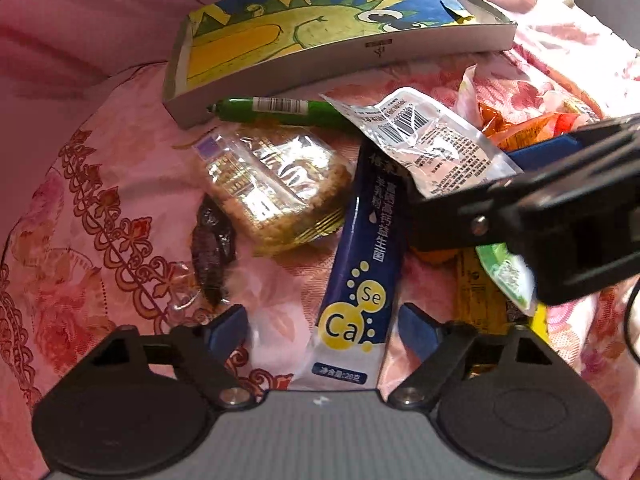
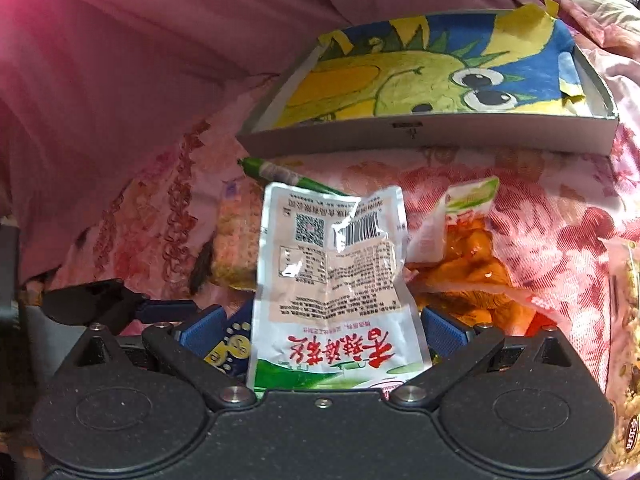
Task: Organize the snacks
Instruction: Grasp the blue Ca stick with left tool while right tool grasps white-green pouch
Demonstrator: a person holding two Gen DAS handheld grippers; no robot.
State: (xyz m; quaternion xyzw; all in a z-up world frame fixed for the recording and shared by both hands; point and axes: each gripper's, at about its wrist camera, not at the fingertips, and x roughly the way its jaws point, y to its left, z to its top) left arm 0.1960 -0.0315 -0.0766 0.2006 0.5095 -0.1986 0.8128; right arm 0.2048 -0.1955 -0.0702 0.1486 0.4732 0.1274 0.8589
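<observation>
My blue-padded left gripper (image 1: 322, 330) hangs over a navy stick pack (image 1: 362, 276) with yellow circles, on pink bedding (image 1: 100, 220) patterned with red flowers and scrollwork. The white pouch (image 2: 332, 280) carries red characters and a green band. The grey tray (image 1: 344, 60) holds a yellow, green and blue cartoon drawing.

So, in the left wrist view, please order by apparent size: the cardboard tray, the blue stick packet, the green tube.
1. cardboard tray, largest.
2. blue stick packet; it lies nearer the camera, which enlarges it.
3. green tube, smallest, partly covered.
</observation>
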